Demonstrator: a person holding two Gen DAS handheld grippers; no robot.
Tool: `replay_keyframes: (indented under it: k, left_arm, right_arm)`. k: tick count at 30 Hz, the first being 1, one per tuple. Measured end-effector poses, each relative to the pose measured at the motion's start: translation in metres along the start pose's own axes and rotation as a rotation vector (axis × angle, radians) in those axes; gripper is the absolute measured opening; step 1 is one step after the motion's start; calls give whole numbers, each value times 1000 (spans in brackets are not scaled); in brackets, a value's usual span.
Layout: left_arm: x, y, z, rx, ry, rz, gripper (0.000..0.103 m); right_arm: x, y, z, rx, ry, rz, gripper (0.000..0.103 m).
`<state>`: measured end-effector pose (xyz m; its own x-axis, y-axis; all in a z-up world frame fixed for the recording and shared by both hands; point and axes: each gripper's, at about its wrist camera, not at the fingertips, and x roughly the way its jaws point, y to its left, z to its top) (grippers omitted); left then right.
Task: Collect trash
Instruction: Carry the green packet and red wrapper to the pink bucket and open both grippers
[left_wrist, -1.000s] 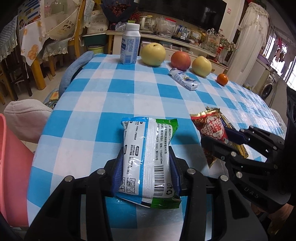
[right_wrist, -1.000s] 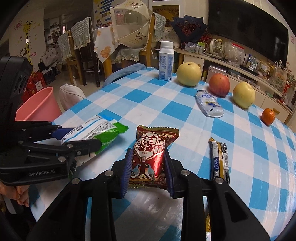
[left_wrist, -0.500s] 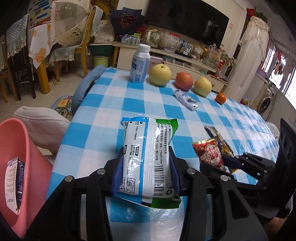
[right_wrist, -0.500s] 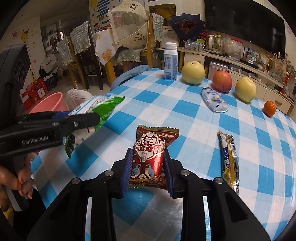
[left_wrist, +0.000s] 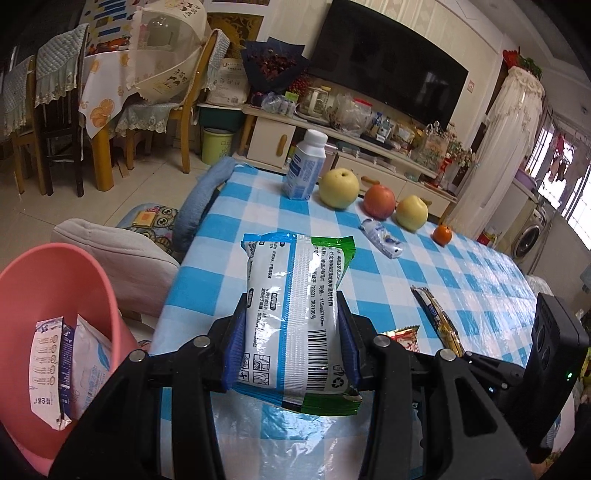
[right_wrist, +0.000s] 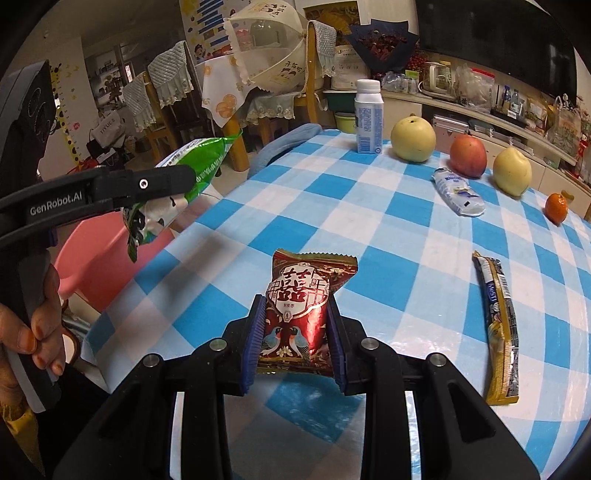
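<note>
The left gripper (left_wrist: 291, 343) was clamped on a white-green packet (left_wrist: 295, 314), its long axis running straight ahead along the fingers, above the table (left_wrist: 229, 229) edge. The pink bin (left_wrist: 55, 295) stood below, to its left. The right gripper (right_wrist: 295, 336) was clamped on a red packet (right_wrist: 301, 310), likewise pointing forward. A gold bar wrapper (right_wrist: 498, 328) lay to its right on the table.

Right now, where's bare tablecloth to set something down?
Free: the broad middle between the milk bottle and the red packet, and the near-left edge by the pink bin. Crowded: the far fruit row around the red apple and the strip beside the gold bar wrapper.
</note>
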<state>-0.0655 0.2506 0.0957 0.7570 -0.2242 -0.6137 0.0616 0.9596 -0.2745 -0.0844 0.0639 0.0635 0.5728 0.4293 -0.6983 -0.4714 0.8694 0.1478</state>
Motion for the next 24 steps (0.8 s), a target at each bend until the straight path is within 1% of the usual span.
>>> replay_keyframes:
  k: [12,18,24]
  left_arm:
    - [-35,42,9,-82,-79,39,45]
    - [-56,74,12,-143,-121,89,45]
    - [-69,111,14,-216,-142,173,45]
  right_arm:
    - [2,53,24,3,-22,112,33]
    - [9,87,41,-37,-31,160,33]
    - [20,126,59,-75,-32,216,33]
